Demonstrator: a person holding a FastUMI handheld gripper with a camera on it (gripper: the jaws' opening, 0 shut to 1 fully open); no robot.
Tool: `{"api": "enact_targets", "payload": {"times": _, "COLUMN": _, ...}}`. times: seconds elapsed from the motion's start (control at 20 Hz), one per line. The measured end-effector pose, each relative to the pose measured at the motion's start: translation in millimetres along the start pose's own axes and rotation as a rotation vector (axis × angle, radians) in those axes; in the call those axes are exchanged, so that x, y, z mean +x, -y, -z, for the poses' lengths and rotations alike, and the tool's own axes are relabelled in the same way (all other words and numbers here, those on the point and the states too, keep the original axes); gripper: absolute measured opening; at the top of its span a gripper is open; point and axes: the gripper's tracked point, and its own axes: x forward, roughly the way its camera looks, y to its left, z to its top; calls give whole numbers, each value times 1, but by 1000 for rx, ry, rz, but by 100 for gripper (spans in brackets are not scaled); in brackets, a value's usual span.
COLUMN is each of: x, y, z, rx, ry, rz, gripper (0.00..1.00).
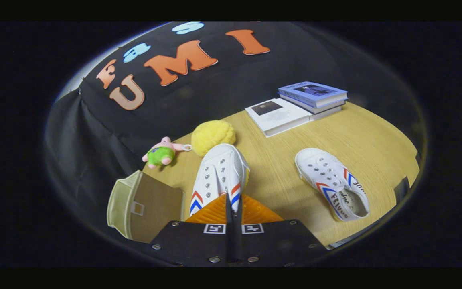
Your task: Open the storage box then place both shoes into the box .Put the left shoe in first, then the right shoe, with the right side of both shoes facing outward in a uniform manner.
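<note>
Tongs pinch one shoe, hiding its heel.

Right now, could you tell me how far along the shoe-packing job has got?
Done: the storage box beside the fingers stands open, and no shoe can be seen in it. In hand: the gripper is shut on one white shoe, held up just ahead of the fingers. Left: that shoe has to go into the box, then the second white shoe, lying on the table, has to follow.

held shoe heel hidden by gripper
</note>
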Motion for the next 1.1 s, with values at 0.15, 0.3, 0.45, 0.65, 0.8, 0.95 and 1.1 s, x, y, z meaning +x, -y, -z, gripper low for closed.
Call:
{"api": "enact_targets", "payload": {"times": 0.15, "x": -5, "y": -51, "z": -17, "rx": -14, "ry": 25, "rz": -60, "gripper": 0}}
{"api": "enact_targets", "payload": {"times": 0.3, "x": -4, "y": -101, "z": -22, "rx": -26, "ry": 48, "rz": -105, "gripper": 0}}
{"api": "enact_targets", "payload": {"times": 0.45, "x": 4, "y": -150, "z": -12, "rx": -45, "ry": 35, "rz": -165, "gripper": 0}}
{"api": "enact_targets", "payload": {"times": 0.65, "x": 14, "y": -205, "z": 14, "rx": -70, "ry": 10, "rz": -219, "gripper": 0}}
{"api": "enact_targets", "payload": {"times": 0.8, "x": 24, "y": -232, "z": 44, "rx": -75, "ry": -26, "rz": -241, "gripper": 0}}
{"api": "enact_targets", "payload": {"times": 0.95, "x": 35, "y": -251, "z": 65, "rx": -71, "ry": -31, "rz": -238, "gripper": 0}}
{"api": "enact_targets", "payload": {"times": 1.1, "x": 39, "y": -265, "z": 85, "rx": -85, "ry": -47, "rz": -237, "gripper": 0}}
